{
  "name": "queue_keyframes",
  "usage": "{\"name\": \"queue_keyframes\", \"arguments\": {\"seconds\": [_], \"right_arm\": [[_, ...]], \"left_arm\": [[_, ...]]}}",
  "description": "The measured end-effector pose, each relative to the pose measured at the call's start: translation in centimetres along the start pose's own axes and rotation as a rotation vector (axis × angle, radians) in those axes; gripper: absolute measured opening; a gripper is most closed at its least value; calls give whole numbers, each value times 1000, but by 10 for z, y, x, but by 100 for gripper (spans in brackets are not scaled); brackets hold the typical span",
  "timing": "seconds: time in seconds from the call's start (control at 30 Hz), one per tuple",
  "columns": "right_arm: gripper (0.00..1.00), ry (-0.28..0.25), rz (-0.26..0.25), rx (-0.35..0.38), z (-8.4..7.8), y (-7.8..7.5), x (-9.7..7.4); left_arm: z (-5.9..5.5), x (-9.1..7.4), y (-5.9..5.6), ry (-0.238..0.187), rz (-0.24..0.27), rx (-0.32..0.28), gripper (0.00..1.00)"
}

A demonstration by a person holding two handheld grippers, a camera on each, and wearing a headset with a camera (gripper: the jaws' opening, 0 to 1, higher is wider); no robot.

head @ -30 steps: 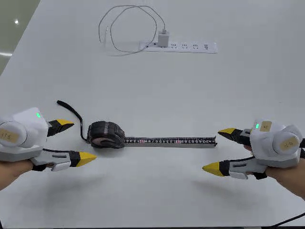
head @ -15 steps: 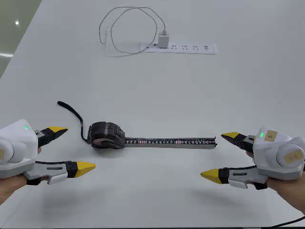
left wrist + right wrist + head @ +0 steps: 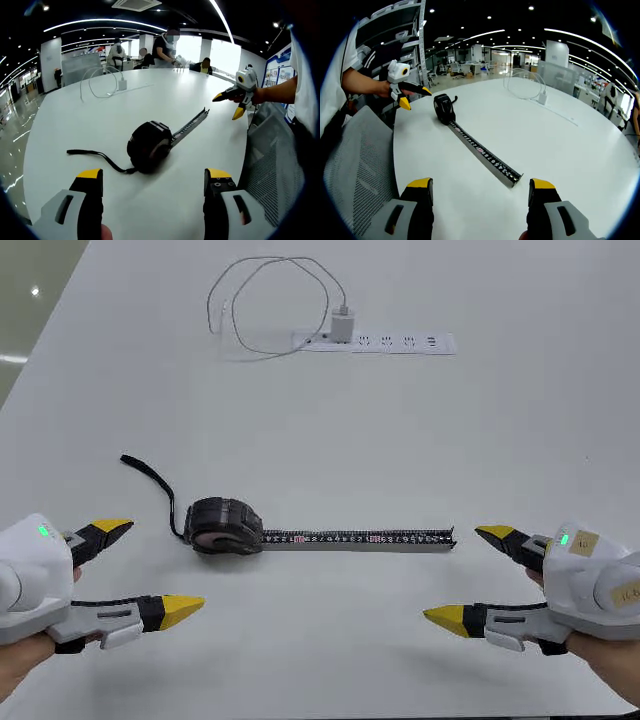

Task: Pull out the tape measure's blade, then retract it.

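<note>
On table (image 3: pixel 400 420): tape measure (image 3: pixel 222 525), blade (image 3: pixel 355 538) out, resting free; my left gripper (image 3: pixel 165 563) near its body, right gripper (image 3: pixel 454 573) near blade tip; both agape, empty, seemingly poised for retraction.

Blade (image 3: pixel 355 538) numerals too small to read

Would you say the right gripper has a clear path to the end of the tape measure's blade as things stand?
Probably yes: the right gripper is open, its jaws point at the blade's end, and bare table lies between them. Nothing seems to block a straight approach.
</note>
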State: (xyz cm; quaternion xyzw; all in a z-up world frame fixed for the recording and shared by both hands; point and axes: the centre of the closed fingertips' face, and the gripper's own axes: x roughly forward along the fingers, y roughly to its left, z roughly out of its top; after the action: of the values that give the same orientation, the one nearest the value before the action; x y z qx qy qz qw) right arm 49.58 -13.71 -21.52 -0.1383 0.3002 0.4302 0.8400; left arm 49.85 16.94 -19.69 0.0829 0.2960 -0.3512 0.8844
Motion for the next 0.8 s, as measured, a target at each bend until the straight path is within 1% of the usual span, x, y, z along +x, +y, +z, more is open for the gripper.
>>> {"name": "queue_keyframes", "arguments": {"seconds": [0.2, 0.43, 0.57, 0.8], "right_arm": [[78, -14, -22, 19, -3, 0, -6], [79, -31, -33, 34, -4, 5, -8], [81, -38, -39, 49, -6, 10, -9], [83, -41, -44, 68, -9, 15, -12]], "left_arm": [[-2, -4, -2, -13, 16, -13, 82], [-9, -10, -6, -17, 29, -31, 84], [-12, -12, -7, -21, 28, -58, 86], [-15, -18, -10, -23, 38, -67, 88]]}}
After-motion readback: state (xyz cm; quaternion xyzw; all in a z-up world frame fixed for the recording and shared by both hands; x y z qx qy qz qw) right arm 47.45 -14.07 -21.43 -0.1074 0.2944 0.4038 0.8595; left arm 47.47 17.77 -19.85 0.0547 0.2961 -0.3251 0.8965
